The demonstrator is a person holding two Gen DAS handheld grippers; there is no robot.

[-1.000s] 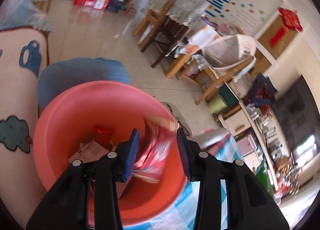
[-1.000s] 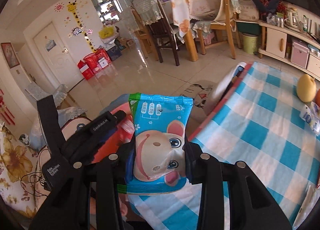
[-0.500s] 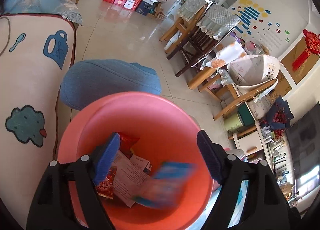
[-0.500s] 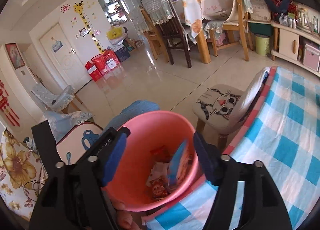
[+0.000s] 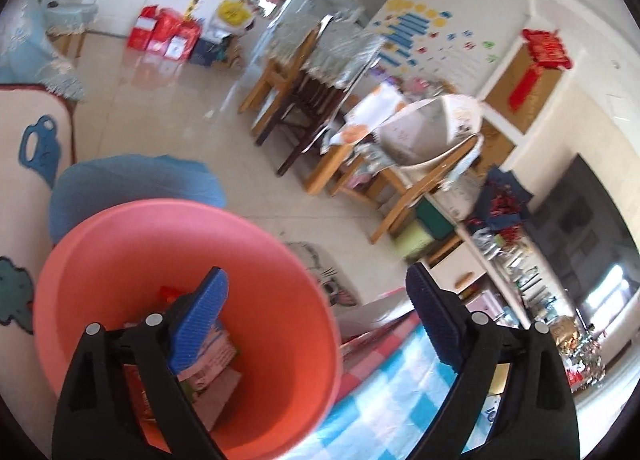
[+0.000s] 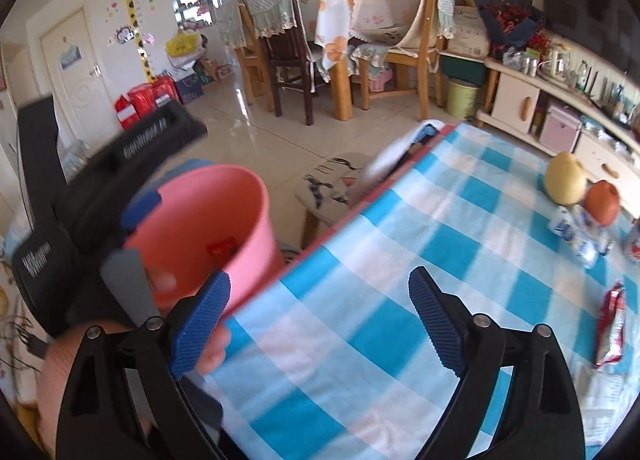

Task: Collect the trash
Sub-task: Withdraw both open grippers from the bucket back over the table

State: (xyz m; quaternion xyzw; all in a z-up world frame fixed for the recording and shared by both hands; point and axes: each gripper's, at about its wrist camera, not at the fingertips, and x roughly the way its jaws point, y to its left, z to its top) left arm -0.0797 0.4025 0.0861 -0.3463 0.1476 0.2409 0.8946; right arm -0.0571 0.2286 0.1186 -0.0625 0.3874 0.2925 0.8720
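A pink bin stands beside the table edge with wrappers and paper scraps inside. My left gripper hangs over its mouth. Its jaws are opening, with nothing between them. In the right wrist view the same bin sits at the left, with a hand below it. My right gripper is over the blue checked tablecloth. Its jaws are opening and hold nothing. A red snack wrapper lies on the cloth at the right.
A pear, a red fruit and small white packets sit at the table's far right. A stool with a cat cushion stands past the table edge. Dining chairs are further back.
Both grippers opened. The red wrapper left the left jaws and the blue wipes pack left the right jaws, and both dropped into the bin. The right gripper swung right over the table.
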